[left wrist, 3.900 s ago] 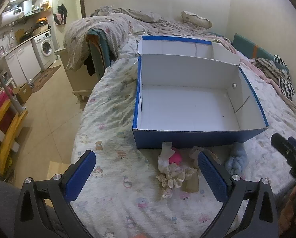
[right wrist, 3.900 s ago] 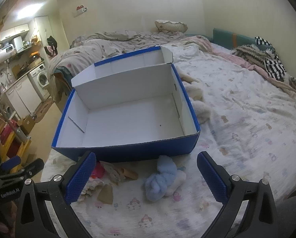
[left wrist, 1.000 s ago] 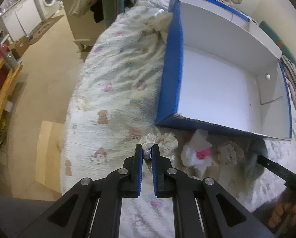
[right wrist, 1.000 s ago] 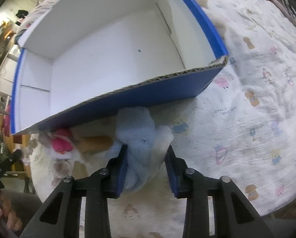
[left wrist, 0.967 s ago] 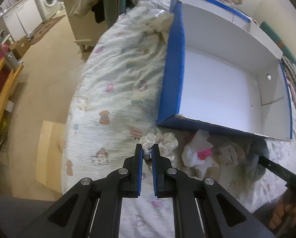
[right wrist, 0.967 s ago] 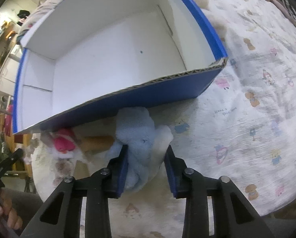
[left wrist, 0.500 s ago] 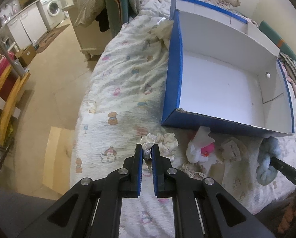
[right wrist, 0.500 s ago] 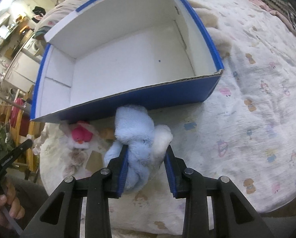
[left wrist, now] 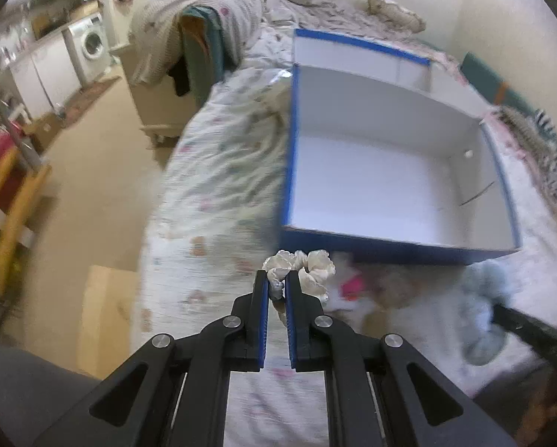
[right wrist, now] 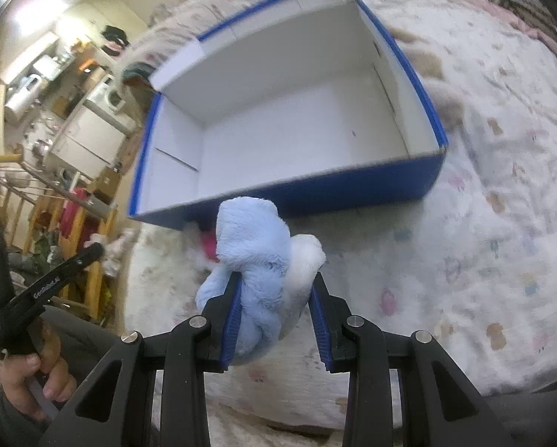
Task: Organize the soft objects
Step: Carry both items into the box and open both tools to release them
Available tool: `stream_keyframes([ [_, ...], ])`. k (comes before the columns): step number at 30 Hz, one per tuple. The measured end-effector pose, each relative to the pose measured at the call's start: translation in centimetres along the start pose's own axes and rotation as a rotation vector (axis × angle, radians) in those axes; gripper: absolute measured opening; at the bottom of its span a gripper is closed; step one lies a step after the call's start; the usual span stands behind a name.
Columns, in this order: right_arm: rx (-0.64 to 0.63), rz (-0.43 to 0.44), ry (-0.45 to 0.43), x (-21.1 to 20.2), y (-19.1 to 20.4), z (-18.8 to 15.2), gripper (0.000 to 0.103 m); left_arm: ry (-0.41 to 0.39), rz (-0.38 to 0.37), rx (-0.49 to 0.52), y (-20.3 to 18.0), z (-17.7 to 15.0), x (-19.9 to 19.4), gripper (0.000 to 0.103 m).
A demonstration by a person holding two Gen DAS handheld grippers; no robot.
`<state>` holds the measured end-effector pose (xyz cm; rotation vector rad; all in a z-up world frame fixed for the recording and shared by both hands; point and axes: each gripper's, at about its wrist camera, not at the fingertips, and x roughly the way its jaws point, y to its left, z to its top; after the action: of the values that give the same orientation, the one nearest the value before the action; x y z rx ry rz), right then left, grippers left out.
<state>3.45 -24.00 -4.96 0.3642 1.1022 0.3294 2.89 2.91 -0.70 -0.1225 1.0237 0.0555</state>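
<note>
An open blue box (left wrist: pixel 390 247) with a white inside (right wrist: pixel 297 126) lies on the bed. My left gripper (left wrist: pixel 276 279) is shut on a cream scrunchie (left wrist: pixel 308 262) and holds it off the sheet, just before the box's near left corner. My right gripper (right wrist: pixel 274 279) is shut on a fluffy light-blue and white sock bundle (right wrist: pixel 263 246), lifted above the bed in front of the box's near wall. That bundle (left wrist: pixel 483 316) shows at the right of the left wrist view. A pink and white soft item (left wrist: pixel 353 283) and other small pieces lie blurred below the box wall.
The bed has a cartoon-print sheet (right wrist: pixel 483 260) and ends at a left edge over a tiled floor (left wrist: pixel 103 141). A cabinet draped with clothes (left wrist: pixel 189 56) stands beside the bed. Rumpled bedding and a pillow (left wrist: pixel 394 11) lie beyond the box. A person's hand (right wrist: pixel 36 376) grips the left tool.
Both grippers have risen with their loads: the scrunchie and the blue bundle have left the sheet. Both views have tilted up, showing more of the box and room.
</note>
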Motion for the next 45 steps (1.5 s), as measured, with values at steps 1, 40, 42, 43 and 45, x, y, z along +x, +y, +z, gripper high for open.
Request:
stream_keyframes([
  [1,-0.018,0.0,-0.034,-0.6,0.4,0.2,0.036,-0.003,-0.009,0.0,-0.2,0.3,-0.3,0.008],
  [40,-0.101,-0.103,-0.052,6.5,0.5,11.0,0.036,0.047,-0.073,0.202,-9.5,8.3,10.5,0.008],
  [42,-0.103,-0.11,-0.03,7.2,0.6,10.8,0.036,0.055,-0.063,0.214,-9.9,8.1,10.9,0.008],
  [43,-0.103,-0.115,-0.016,7.6,0.6,10.6,0.037,0.058,-0.059,0.221,-10.1,8.0,11.1,0.008],
  [45,-0.104,-0.126,0.012,8.4,0.4,10.3,0.037,0.067,-0.051,0.231,-10.3,7.8,11.5,0.008],
])
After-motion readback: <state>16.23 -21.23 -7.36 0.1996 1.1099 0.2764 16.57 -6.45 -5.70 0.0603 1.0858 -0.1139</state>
